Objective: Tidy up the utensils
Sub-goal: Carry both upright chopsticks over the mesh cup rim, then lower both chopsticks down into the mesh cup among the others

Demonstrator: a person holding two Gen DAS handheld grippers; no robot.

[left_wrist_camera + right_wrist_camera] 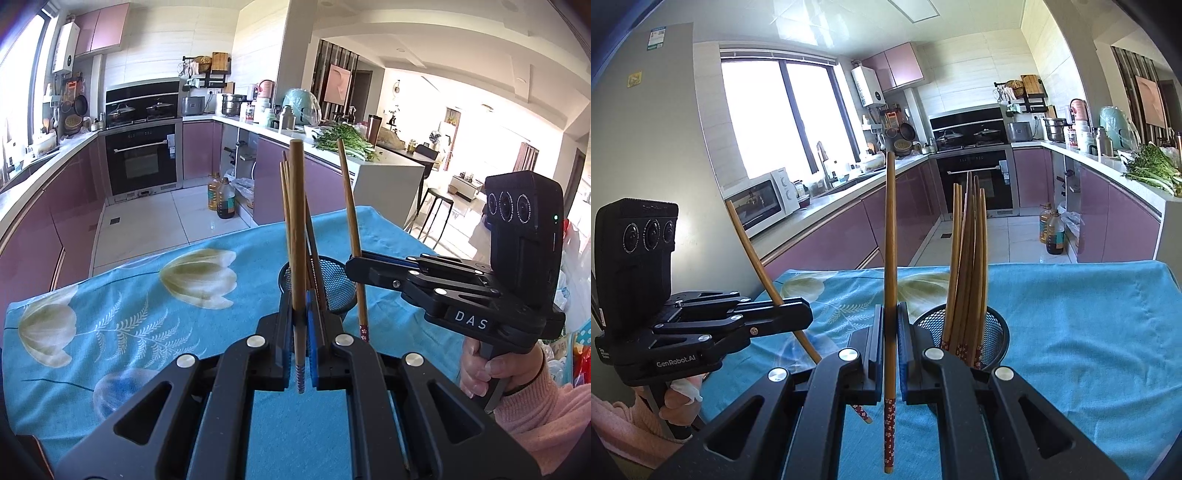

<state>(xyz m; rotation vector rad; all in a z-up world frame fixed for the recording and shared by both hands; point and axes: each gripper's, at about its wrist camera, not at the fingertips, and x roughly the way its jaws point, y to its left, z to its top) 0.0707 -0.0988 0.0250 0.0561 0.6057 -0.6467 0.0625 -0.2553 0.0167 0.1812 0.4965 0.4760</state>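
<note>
1. Left wrist view: left gripper (pixel 300 332) clamped on one upright chopstick (pixel 297 236). Right gripper (pixel 356 266) clamped on a second chopstick (pixel 351 229). One mesh cup (pixel 334 284) on the blue cloth (pixel 129 295), just beyond both.
2. Right wrist view: right gripper (pixel 890 343) clamped on one chopstick (pixel 890 258); left gripper (pixel 798 314) gripping another (pixel 753 254). About eight chopsticks (pixel 967 266) standing in the cup (pixel 995 332).

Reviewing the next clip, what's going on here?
A person holds a gripper in each hand. The left gripper is shut on one chopstick, the right gripper on another, both near upright with patterned ends down. A mesh cup on the blue cloth already holds a bundle of chopsticks.
</note>
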